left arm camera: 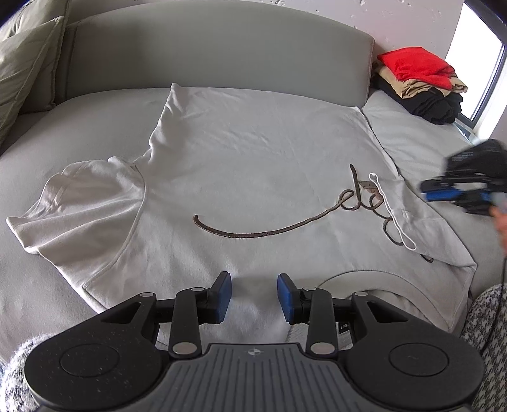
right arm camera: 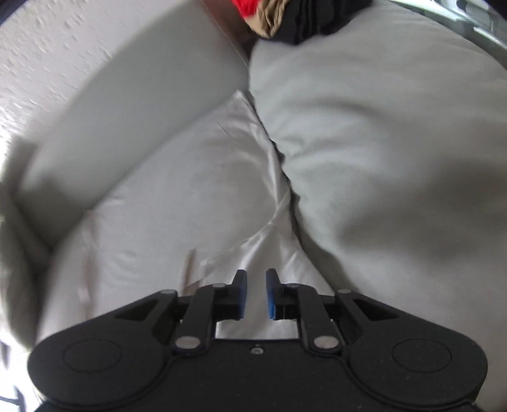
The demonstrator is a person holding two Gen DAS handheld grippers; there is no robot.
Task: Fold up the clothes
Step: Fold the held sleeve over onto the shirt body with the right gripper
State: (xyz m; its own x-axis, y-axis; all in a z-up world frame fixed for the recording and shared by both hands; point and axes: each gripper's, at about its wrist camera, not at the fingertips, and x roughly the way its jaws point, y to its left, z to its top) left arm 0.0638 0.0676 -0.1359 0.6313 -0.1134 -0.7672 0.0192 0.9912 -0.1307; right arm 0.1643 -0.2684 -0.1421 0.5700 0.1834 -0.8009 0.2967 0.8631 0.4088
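Now the left gripper (left arm camera: 253, 296) hangs open over the hoodie (left arm camera: 253, 152), gripping nothing. Right gripper (right arm camera: 256, 293): narrowly parted, empty, above the hoodie's edge.

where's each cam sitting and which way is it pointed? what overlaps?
Left wrist: on the left tool, facing the sofa back across the spread white hoodie; right tool and a patterned sleeve show at right.
Right wrist: on the right tool, blurred, low over the hoodie's edge and the grey cushion.
Shared: hoodie, cushion, stacked folded clothes.
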